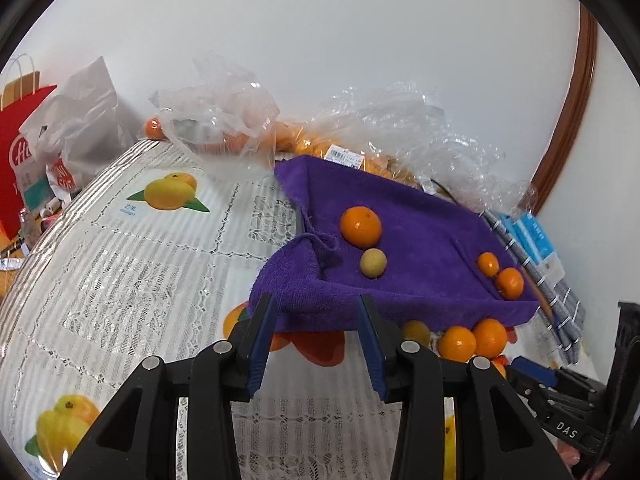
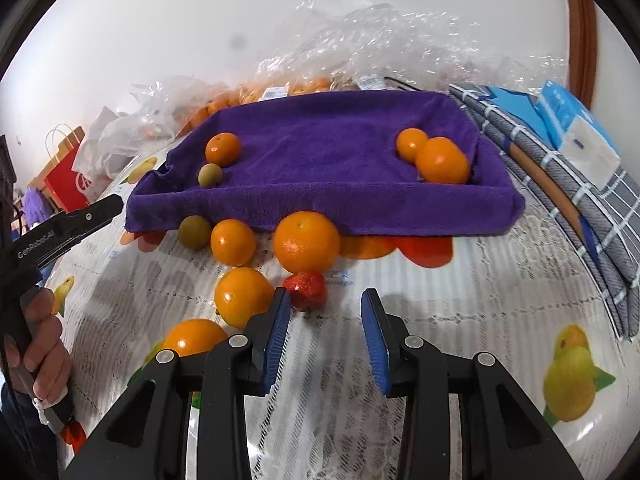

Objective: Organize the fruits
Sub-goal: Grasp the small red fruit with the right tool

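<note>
Purple towel tray (image 2: 320,160) at 12 o'clock holds sorted oranges. Loose fruit along its front edge; strawberry (image 2: 306,289) nearest. Right gripper (image 2: 325,336) part-open, empty, strawberry at 11 o'clock. Left gripper (image 1: 316,340) part-open, empty, facing tray's near corner.

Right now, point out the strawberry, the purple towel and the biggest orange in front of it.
strawberry (image 2: 306,289): right wrist view, middle of its red body.
purple towel (image 2: 320,140): right wrist view, bare middle of its top.
biggest orange (image 2: 306,241): right wrist view, centre of its peel.

Black hand-held gripper (image 2: 326,334), blue pads (image 2: 276,340), silver screws, possibly dark sleeve (image 2: 16,428)
</note>
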`<state>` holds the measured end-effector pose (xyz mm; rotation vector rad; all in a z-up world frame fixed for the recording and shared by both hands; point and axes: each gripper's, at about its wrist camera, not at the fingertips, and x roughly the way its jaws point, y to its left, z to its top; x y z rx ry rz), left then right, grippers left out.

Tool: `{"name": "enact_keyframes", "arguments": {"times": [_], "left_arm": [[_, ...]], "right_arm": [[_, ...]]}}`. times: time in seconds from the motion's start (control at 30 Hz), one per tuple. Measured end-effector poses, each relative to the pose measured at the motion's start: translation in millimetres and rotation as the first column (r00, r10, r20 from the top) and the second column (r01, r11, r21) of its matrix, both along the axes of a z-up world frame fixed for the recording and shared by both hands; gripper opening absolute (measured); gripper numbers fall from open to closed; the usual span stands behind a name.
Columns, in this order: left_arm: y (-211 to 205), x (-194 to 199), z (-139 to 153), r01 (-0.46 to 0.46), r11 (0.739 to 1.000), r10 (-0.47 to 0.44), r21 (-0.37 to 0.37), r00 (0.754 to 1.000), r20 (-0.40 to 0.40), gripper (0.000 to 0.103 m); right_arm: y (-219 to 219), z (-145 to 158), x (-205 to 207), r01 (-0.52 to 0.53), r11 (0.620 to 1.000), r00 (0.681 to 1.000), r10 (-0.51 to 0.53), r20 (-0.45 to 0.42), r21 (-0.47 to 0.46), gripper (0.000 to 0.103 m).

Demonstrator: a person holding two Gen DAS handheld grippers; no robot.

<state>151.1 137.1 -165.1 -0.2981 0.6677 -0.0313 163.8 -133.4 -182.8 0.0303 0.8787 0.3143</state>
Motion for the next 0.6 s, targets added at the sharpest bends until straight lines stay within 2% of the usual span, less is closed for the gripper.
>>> {"name": "enact_keyframes", "arguments": {"times": [0.1, 0.23, 0.3, 0.37, 0.6], "left_arm": [[-5.4, -0.6, 0.0, 0.019, 1.0, -0.019, 0.016, 1.0, 0.001, 0.039], [-3.2, 1.6, -1.9, 0.026, 1.0, -0.026, -0.002, 1.0, -0.012, 0.039], [-1.9, 2.6, -2.3, 0.025, 1.0, -0.025, -0.01, 1.0, -0.015, 0.039], [-3.2, 1.7, -1.2, 0.029, 1.0, -0.029, -0.005, 1.0, -0.008, 0.039], [-6.6, 0.8, -2.0, 0.059, 0.998, -0.059, -0.011, 0.998, -0.012, 0.039]], "right_arm": [[8.2, -0.1, 2.7, -0.015, 1.0, 1.0, 0.015, 0.0, -0.023, 0.038], [18.5, -2.5, 6.9, -0.035, 0.998, 0.999, 0.034, -0.01, -0.052, 0.038], [22.2, -4.0, 8.0, -0.045, 0.997, 0.999, 0.044, -0.013, -0.069, 0.035], [23.7, -3.8, 7.2, -0.061, 0.996, 0.998, 0.061, -0.007, -0.06, 0.026], [8.7, 4.4, -6.4, -0.03, 0.999, 0.999, 0.03, 0.042, -0.012, 0.026]]}}
